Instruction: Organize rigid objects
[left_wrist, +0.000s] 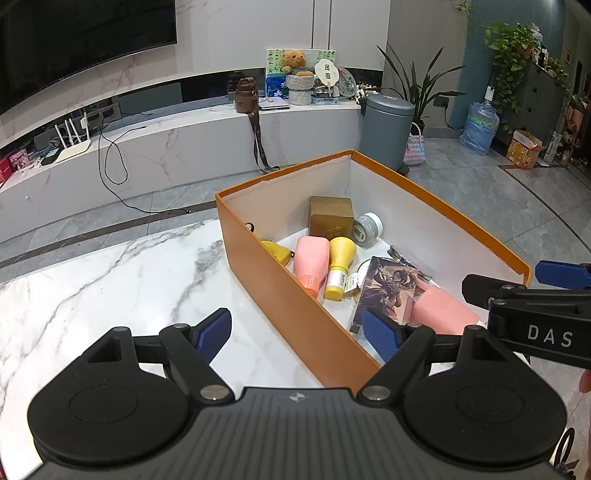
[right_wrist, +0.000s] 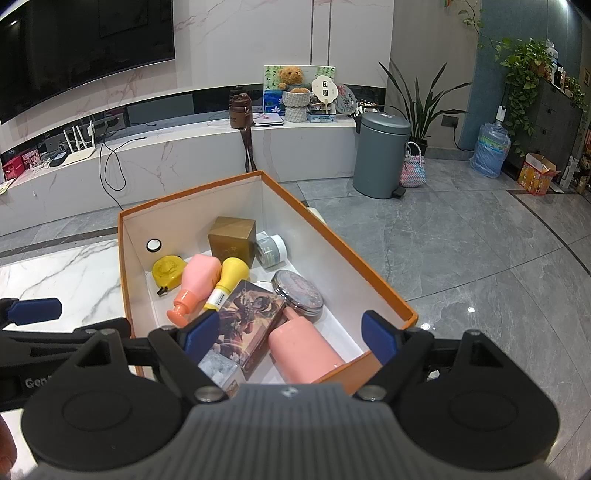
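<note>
Left gripper (left_wrist: 297, 328) hangs w/ jaws wide apart, nothing between them, straddling the near-left wall of the orange box (right_wrist: 127, 280); one pad sits over the marble tabletop (left_wrist: 110, 280), the other just inside the box. Right gripper (right_wrist: 291, 332) is likewise spread and empty, over the near end of the box.

Box contents, left to right from the right-wrist view: yellow tape measure (right_wrist: 168, 271) by the left wall, pink bottle (right_wrist: 194, 290) lying next to it, yellow bottle (right_wrist: 227, 282) touching the pink one, gold carton (right_wrist: 232, 240) upright toward the far wall, grey jar (right_wrist: 272, 250) just right of the carton. Nearer: picture box (right_wrist: 245, 325) tilted, round tin (right_wrist: 297, 297) behind it, 2nd pink bottle (right_wrist: 304, 350) at the near-right corner. Small clear item by the near-left corner, can't tell what.

Progress, my read: collecting looks nearly or fully done, since the tabletop left of the box shows no loose items. What's left, if anything, is tidying inside the box, as several things lie tilted or overlapping.
</note>
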